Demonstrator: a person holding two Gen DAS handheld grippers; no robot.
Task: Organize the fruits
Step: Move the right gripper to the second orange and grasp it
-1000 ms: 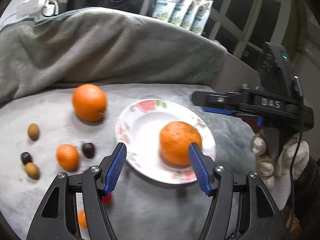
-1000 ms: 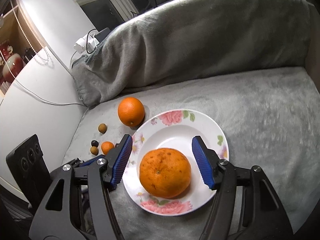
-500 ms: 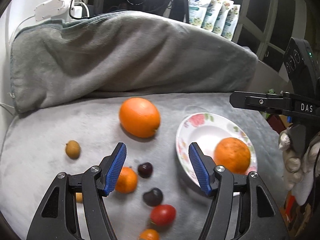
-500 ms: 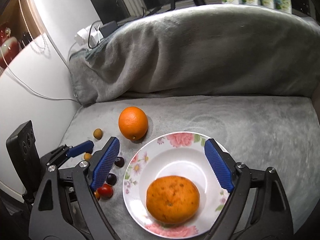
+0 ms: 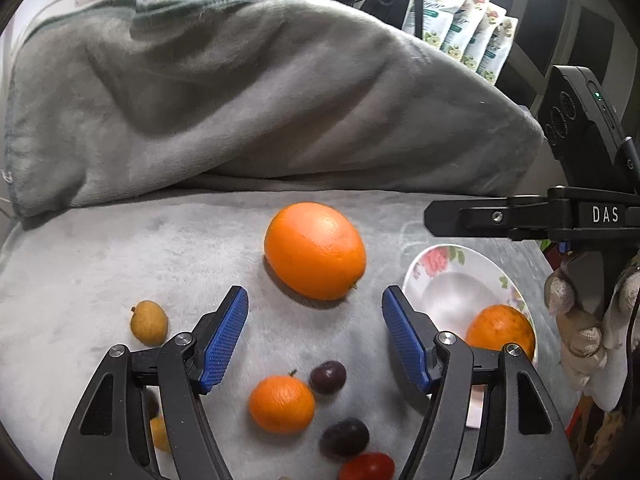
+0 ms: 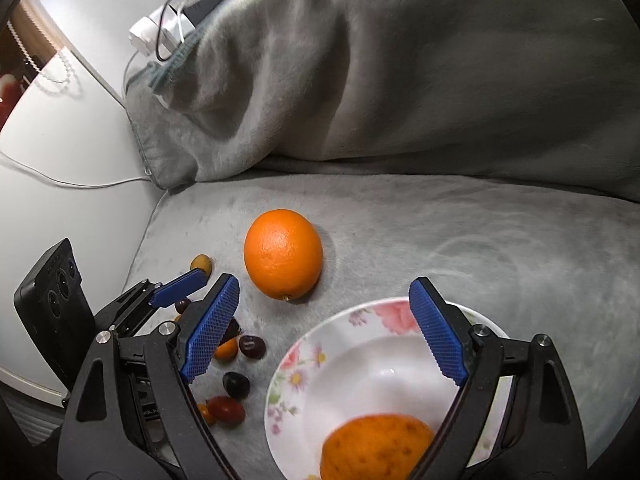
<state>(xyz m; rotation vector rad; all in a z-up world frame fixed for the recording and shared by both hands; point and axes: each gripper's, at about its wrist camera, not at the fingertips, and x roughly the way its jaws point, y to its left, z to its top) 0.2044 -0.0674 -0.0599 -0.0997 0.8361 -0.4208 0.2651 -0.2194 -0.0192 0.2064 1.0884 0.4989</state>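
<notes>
Nearest the left gripper (image 5: 315, 334): jaws opening, nothing between the ribbed blue pads; below, a small smooth mandarin (image 5: 281, 403), two dark glossy plums (image 5: 328, 377) and a red tomato (image 5: 367, 467) on plush grey fabric (image 5: 120, 280). Right gripper (image 6: 324, 334) spread wide and empty above a white floral china plate (image 6: 320, 352) bearing a rough, speckled orange (image 6: 376, 450). Beyond, a large smooth orange (image 5: 315, 251), well apart from the plate, bare fabric around. Farthest, a rumpled grey blanket (image 6: 400, 80).

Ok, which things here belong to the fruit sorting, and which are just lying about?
Job: floral plate, rough orange on it, smooth orange, small orange, two dark plums, red tomato, longan.

Lying about: grey blanket, pouches, charger.
</notes>
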